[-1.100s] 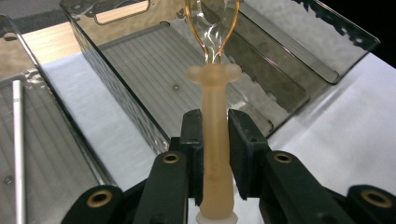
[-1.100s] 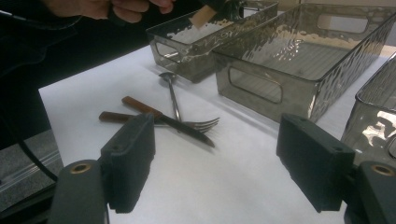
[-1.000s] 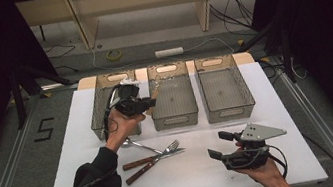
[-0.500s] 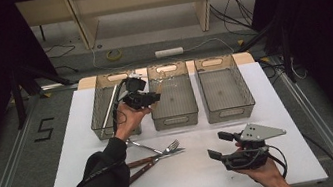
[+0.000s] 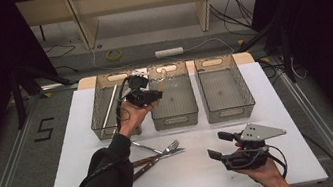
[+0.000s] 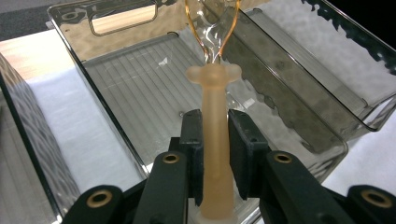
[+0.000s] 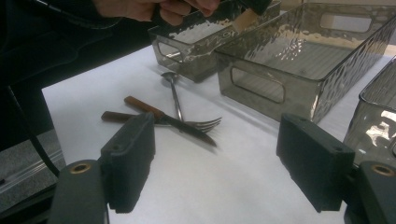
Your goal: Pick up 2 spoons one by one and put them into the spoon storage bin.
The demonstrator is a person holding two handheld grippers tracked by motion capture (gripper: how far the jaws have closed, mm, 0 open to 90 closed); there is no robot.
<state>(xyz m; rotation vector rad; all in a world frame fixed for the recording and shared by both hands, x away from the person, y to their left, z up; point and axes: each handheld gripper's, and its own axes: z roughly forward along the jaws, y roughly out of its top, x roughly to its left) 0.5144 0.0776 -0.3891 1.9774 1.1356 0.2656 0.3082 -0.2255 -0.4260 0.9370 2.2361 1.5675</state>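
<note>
Carried forward over the middle bin (image 5: 174, 113), the left tool (image 6: 215, 140) pinches a whisk handle (image 6: 214, 154).

The whisk (image 6: 214, 140) wires run past the top edge.

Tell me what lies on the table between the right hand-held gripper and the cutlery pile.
Nothing: in the right gripper view, bare white table runs from the open right hand-held gripper to the cutlery pile.

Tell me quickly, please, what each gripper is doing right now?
Left gripper: closed on a pale utensil handle, over the middle bin.
Right gripper: open, holding nothing.
</note>
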